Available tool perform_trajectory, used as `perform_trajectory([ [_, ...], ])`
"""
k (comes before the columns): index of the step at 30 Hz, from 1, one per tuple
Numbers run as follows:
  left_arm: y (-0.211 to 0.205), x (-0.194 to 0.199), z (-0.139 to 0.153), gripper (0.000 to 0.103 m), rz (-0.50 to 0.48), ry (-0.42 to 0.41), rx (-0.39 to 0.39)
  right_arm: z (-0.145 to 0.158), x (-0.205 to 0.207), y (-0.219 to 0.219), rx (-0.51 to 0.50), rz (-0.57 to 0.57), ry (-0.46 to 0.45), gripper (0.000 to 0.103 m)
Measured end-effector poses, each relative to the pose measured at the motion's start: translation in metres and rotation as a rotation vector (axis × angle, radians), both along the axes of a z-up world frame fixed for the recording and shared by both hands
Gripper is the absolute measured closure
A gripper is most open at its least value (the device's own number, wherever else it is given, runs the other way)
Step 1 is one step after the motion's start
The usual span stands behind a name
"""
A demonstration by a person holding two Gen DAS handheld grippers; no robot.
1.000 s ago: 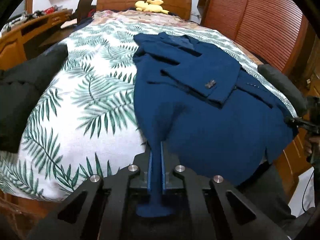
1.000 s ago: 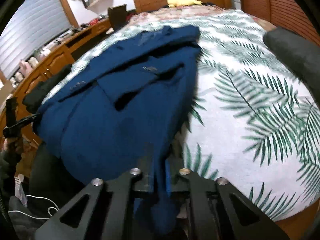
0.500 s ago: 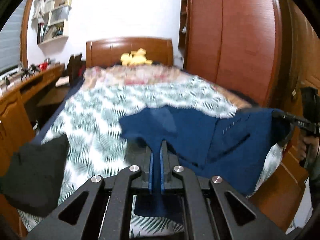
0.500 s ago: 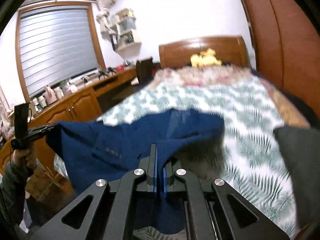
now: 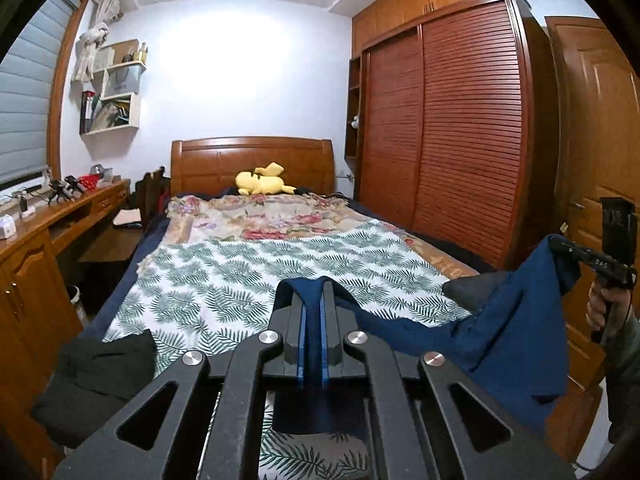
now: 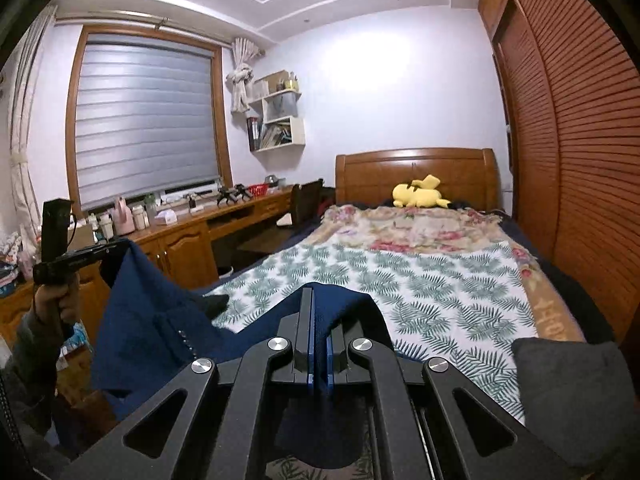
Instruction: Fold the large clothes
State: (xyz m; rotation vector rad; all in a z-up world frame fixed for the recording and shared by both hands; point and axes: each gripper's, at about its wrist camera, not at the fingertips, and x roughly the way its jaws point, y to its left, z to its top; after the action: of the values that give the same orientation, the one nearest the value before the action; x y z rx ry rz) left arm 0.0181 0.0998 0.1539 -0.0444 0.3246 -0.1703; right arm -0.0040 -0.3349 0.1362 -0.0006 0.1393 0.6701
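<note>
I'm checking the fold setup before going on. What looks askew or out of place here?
The blue jacket hangs bunched and uneven between the left gripper and right gripper, sagging over the bed's foot. Dark garments lie in heaps at both near corners. Nothing looks damaged or spilled.

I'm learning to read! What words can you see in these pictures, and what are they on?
"DAS": on the black body of the right claw gripping the blue jacket.
Orange letters on the blanket border: sideways, too blurred to read.
Label on the white shelf box: too small to read.
</note>
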Motion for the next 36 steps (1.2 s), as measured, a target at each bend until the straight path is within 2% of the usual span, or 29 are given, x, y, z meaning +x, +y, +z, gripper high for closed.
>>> perform_trajectory([
  [3,0.006,0.005,-0.007,0.097,0.012,0.013,-0.01,-0.011,-0.003,-0.007,0.014,-0.019,0.005,0.1],
  [7,0.009,0.024,-0.024,0.097,0.039,0.057,0.002,-0.033,0.014,0.002,-0.019,-0.068,0.07,0.1],
  [13,0.011,0.085,-0.075,0.097,0.062,0.179,0.015,-0.07,0.072,0.03,-0.09,-0.102,0.18,0.1],
  [16,0.009,0.107,-0.09,0.097,0.079,0.21,0.023,-0.085,0.099,0.041,-0.132,-0.159,0.199,0.1],
  [22,0.005,0.144,-0.118,0.096,0.086,0.278,0.024,-0.1,0.148,0.079,-0.215,-0.206,0.261,0.1],
  [23,0.003,0.147,-0.122,0.096,0.085,0.29,0.03,-0.089,0.16,0.087,-0.237,-0.217,0.263,0.1],
  [27,-0.01,0.149,-0.138,0.095,0.075,0.314,0.065,-0.09,0.174,0.104,-0.276,-0.239,0.279,0.096],
  [30,-0.012,0.146,-0.14,0.086,0.076,0.318,0.071,-0.083,0.17,0.098,-0.276,-0.25,0.283,0.09],
  [32,-0.011,0.14,-0.138,0.067,0.08,0.302,0.064,-0.085,0.171,0.1,-0.274,-0.261,0.281,0.078],
  [34,-0.011,0.132,-0.134,0.035,0.074,0.278,0.049,-0.084,0.166,0.097,-0.264,-0.283,0.261,0.047],
  [36,-0.011,0.123,-0.132,0.022,0.066,0.254,0.036,-0.08,0.158,0.096,-0.251,-0.294,0.247,0.041],
])
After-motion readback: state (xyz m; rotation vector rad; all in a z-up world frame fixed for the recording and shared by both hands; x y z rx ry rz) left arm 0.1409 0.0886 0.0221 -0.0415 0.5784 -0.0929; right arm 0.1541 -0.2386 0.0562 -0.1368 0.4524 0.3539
